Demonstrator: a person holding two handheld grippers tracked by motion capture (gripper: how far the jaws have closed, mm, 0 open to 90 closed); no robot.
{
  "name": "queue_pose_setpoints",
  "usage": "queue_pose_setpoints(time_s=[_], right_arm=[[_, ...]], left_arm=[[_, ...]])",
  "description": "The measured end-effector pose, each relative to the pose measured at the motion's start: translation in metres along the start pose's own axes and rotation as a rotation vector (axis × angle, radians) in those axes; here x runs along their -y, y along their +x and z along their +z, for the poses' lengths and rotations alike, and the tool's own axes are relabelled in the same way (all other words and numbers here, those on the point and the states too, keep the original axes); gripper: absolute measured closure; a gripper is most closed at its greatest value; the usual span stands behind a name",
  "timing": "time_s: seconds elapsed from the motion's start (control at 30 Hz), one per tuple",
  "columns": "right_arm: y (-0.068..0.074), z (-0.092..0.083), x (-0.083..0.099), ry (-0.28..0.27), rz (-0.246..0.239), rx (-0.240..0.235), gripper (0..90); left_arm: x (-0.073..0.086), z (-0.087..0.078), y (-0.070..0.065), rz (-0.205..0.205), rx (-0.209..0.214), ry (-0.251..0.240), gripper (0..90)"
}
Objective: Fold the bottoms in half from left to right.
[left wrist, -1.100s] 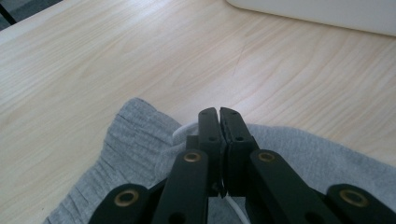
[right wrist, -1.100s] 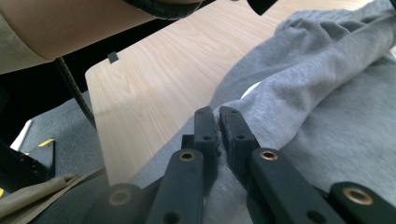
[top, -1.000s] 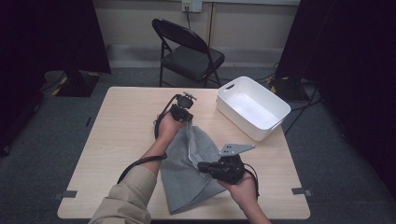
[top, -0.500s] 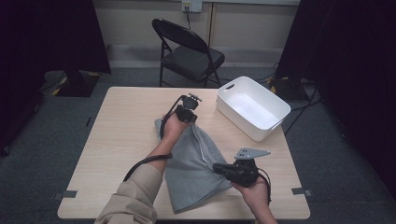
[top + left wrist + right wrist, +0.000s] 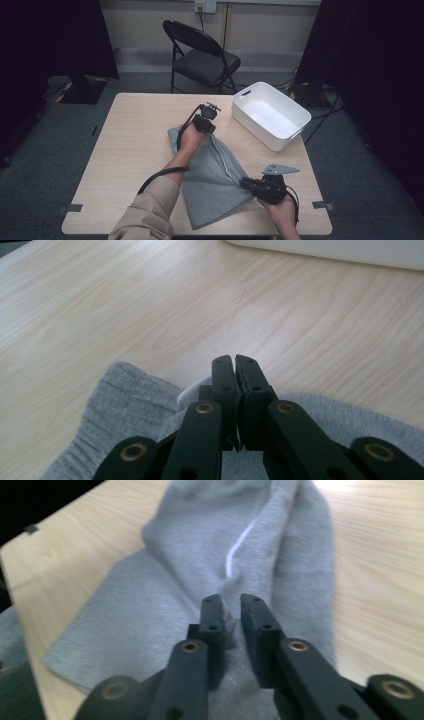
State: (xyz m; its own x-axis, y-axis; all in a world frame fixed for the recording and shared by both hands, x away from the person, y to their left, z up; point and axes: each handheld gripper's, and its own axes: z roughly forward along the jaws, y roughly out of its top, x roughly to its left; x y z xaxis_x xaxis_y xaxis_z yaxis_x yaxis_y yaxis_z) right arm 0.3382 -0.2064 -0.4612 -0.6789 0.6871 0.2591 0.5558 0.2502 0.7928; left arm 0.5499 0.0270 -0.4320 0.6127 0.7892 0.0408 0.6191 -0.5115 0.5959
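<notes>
Grey sweatpants spread flat on table, held at both ends, near end just being let go.

Nearest, at front edge: right gripper low over near end of garment, jaws just been opening, now a narrow gap with a pinch of grey fabric between them in right gripper view; pads seemingly no longer pressing. Midway: white drawstring running along centre fold. Farther: left gripper clamped tight on waistband end, jaws together over cloth. Beyond, white bin just off far right; folding chair behind table. For a clean lay-down, probably best: keep far end pinned and taut, open near jaws fully before lifting, draw straight back so cloth stays unwrinkled, drawstring not snagged.
</notes>
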Motion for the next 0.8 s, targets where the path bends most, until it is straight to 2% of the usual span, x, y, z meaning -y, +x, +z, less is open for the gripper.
queue_pose_setpoints(time_s=[0.23, 0.33, 0.43, 0.53, 0.6, 0.63, 0.8], right_arm=[[-0.019, -0.019, 0.009, -0.033, 0.055, 0.066, 79.8], [-0.02, -0.024, 0.008, -0.049, 0.056, 0.074, 74.6], [-0.015, -0.02, 0.005, -0.042, 0.029, 0.07, 70.7], [-0.007, -0.012, 0.003, -0.027, 0.001, 0.053, 68.7], [-0.002, -0.007, 0.0, -0.019, -0.013, 0.049, 67.3], [0.0, -0.004, -0.001, -0.02, -0.02, 0.038, 66.3], [0.013, 0.011, -0.006, 0.008, -0.066, 0.041, 63.2]], left_arm=[[-0.002, 0.0, -0.004, 0.001, -0.001, -0.023, 87.2], [-0.003, -0.001, -0.008, 0.011, 0.014, -0.039, 83.4], [-0.003, -0.006, -0.012, 0.036, 0.005, -0.06, 74.2], [-0.001, -0.012, -0.013, 0.043, 0.023, -0.087, 71.1], [0.001, -0.018, -0.013, 0.065, 0.018, -0.099, 67.6], [0.003, -0.021, -0.013, 0.065, 0.019, -0.103, 67.4], [0.015, -0.034, -0.008, 0.058, 0.024, -0.129, 64.0]])
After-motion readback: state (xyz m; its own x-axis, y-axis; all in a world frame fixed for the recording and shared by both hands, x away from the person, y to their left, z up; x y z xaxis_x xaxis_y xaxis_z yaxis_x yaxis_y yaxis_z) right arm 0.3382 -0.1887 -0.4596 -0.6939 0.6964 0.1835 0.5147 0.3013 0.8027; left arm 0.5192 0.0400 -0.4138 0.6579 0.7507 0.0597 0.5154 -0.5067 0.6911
